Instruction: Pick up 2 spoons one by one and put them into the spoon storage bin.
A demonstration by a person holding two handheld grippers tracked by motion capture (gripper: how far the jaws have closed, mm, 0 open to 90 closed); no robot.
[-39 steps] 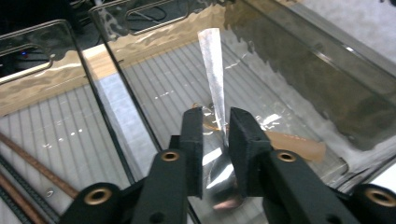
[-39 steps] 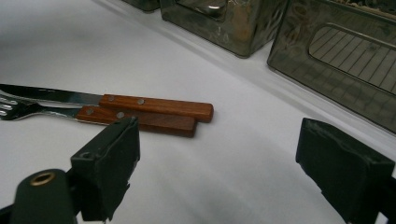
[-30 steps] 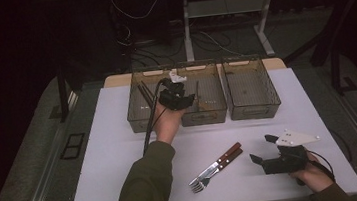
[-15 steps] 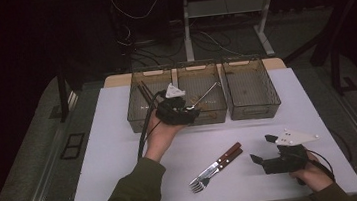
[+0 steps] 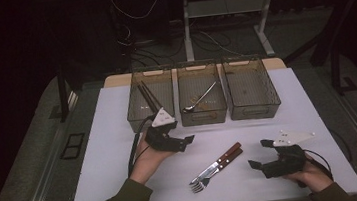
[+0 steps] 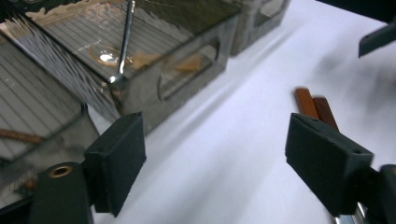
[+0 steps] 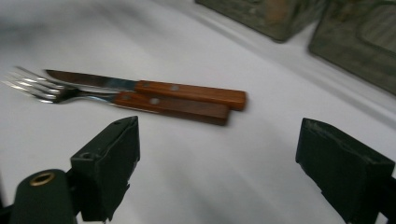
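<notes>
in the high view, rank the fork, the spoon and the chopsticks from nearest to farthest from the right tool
1. The fork, on the white table just left of the right tool, beside the knife.
2. The spoon, leaning in the middle bin across the table.
3. The chopsticks, in the left bin, farthest away on the left.

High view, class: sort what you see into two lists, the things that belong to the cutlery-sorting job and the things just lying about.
Belongs to the job:
- fork and knife on the table
- spoon in the middle bin
- chopsticks in the left bin
- right bin
- left gripper and right gripper, both with jaws open

Just lying about:
- cables on the floor
- desk frame behind
</notes>
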